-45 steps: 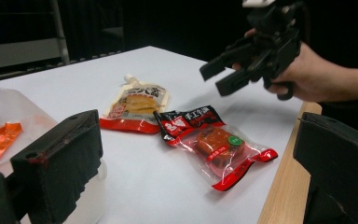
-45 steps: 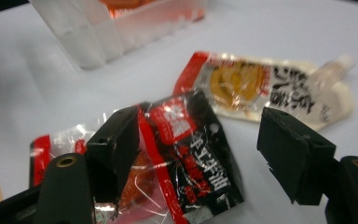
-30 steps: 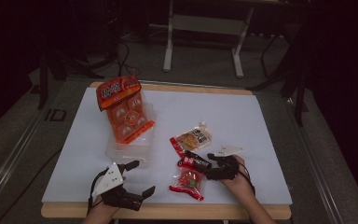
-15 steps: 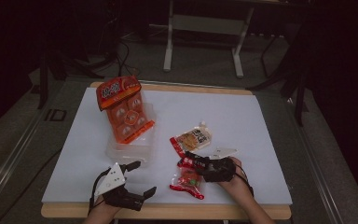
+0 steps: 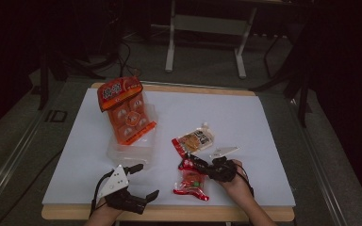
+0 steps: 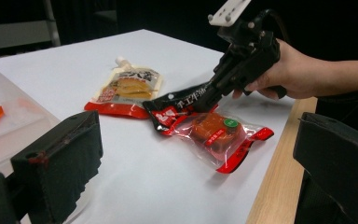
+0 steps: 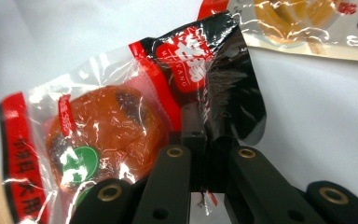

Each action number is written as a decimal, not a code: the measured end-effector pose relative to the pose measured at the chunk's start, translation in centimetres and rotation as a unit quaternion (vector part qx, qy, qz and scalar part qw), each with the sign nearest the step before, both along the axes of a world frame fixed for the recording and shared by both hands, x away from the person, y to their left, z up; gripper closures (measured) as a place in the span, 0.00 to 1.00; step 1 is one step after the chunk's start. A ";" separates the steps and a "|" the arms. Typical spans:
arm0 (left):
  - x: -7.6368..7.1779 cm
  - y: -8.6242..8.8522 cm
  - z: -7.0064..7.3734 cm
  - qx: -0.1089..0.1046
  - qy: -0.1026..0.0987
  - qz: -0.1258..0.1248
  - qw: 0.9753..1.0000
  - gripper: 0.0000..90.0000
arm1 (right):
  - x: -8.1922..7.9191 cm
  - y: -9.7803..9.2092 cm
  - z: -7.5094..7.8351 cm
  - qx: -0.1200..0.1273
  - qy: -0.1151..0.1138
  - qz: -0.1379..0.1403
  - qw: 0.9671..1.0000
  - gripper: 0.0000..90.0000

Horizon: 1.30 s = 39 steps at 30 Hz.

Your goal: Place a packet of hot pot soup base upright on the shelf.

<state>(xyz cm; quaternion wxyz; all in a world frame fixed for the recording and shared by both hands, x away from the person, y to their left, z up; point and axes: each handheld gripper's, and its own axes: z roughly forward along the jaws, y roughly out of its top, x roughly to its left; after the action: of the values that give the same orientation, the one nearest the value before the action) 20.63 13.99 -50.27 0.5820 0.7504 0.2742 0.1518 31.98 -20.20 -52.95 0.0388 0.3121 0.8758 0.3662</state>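
Observation:
A red and black snack packet point(image 5: 192, 182) with an orange-brown piece inside lies near the table's front edge. My right gripper point(image 5: 193, 162) is shut on the packet's black top edge point(image 7: 223, 93), and that corner is pinched and slightly raised point(image 6: 182, 100). The packet's body point(image 6: 214, 133) still rests on the white surface. My left gripper point(image 5: 143, 181) hovers to the left of the packet, jaws wide apart with nothing between them. In the left gripper view the packet lies ahead between the left gripper's point(image 6: 198, 140) jaws, and the right gripper point(image 6: 214, 91) reaches in from the right.
A spouted orange pouch point(image 5: 194, 140) lies just behind the packet. A clear plastic tub point(image 5: 129, 150) at centre left holds a tall orange multipack point(image 5: 125, 110) leaning in it. The white board point(image 5: 245, 122) ends at a wooden front edge point(image 5: 245, 214).
My right gripper has edged left onto the packet's top edge and closed on it. The left gripper has barely moved.

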 end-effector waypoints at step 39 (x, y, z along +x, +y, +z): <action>1.1 0.0 2.2 0.006 0.000 -0.054 0.999 0.02 | -5.9 -0.5 9.7 0.129 -0.112 0.076 0.982 1.00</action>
<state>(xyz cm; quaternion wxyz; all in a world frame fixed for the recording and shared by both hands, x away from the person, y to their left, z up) 21.76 13.96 -48.04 0.5851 0.7673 0.2324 0.1221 26.08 -20.67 -43.20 0.0685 0.2042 0.8325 0.5104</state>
